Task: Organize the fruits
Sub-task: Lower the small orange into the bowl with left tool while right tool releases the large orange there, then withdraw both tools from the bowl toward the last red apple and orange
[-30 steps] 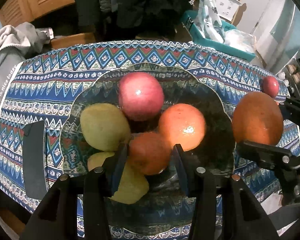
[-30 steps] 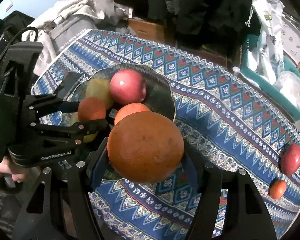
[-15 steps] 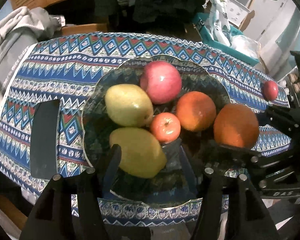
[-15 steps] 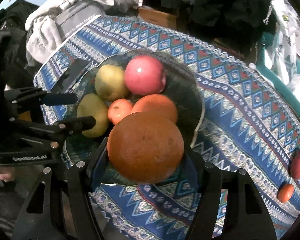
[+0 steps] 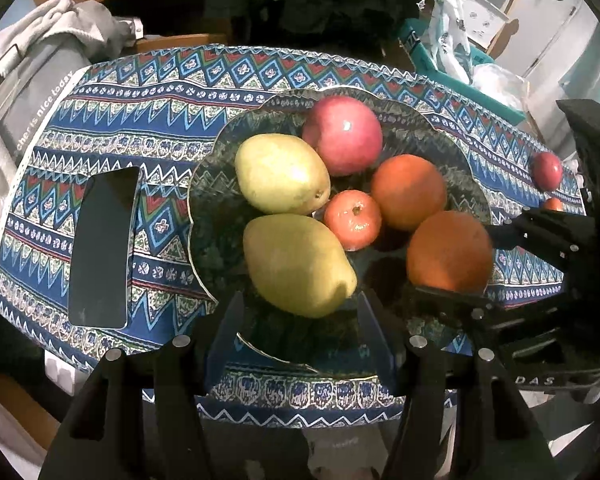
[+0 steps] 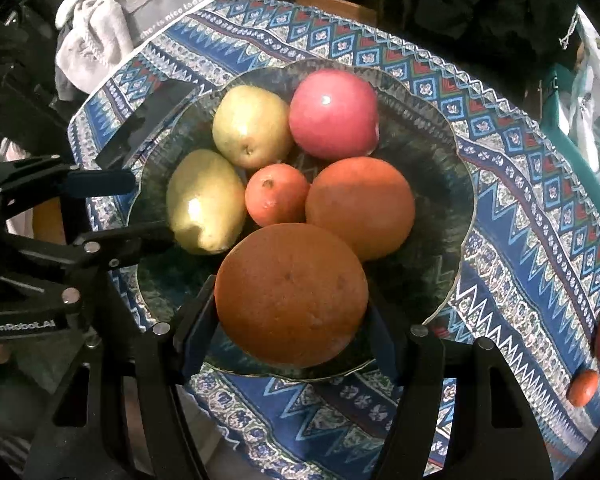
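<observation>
Patterned tablecloth carried a dark glass bowl of fruit.
Right gripper clasped a large orange over the bowl's near rim; left gripper, just released, hung empty beside it.

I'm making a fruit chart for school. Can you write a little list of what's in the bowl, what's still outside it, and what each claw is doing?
bowl: two pears, one red apple, one orange, one small tomato-like fruit
right claw: holds big orange over the bowl's near side
left claw: open, empty, jaws just widened
on cloth: red fruit, small orange fruit, phone
</observation>
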Action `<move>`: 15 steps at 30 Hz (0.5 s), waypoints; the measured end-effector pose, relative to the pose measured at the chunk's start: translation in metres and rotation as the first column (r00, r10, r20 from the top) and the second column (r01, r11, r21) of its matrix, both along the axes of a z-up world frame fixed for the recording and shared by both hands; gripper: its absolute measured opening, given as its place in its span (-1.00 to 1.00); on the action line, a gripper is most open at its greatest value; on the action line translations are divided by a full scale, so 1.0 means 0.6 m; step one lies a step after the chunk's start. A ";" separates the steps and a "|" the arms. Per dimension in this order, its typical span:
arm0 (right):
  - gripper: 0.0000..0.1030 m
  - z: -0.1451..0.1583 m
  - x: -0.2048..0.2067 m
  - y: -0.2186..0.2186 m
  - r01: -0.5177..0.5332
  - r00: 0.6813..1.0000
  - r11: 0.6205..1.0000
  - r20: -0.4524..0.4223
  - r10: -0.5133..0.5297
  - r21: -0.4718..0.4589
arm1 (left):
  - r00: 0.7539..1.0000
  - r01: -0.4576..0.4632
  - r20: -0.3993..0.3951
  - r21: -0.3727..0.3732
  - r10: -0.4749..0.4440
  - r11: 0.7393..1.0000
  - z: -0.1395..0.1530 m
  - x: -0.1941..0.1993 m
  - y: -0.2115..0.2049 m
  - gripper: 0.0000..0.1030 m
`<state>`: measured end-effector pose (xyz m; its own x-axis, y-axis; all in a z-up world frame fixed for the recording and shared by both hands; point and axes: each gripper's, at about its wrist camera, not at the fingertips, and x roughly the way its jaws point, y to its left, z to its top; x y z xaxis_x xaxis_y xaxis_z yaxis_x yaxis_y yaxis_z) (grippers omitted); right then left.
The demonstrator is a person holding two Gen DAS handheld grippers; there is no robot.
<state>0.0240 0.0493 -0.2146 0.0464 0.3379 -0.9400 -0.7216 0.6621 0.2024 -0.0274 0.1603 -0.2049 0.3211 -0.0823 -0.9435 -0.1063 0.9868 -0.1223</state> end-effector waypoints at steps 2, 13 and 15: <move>0.34 0.000 0.001 -0.002 0.006 1.000 1.000 -0.001 -0.006 0.006 | 1.000 0.001 0.003 0.000 -0.001 1.000 0.003 -0.001 -0.001 0.19; 0.32 0.063 0.011 -0.030 0.061 0.996 0.996 0.053 -0.064 0.068 | 0.999 0.025 0.031 0.006 -0.025 1.000 0.020 0.002 -0.021 0.25; 0.32 0.076 0.013 -0.041 0.076 0.994 0.995 0.074 -0.081 0.068 | 0.999 0.036 0.038 0.008 -0.037 0.999 0.025 0.004 -0.028 0.25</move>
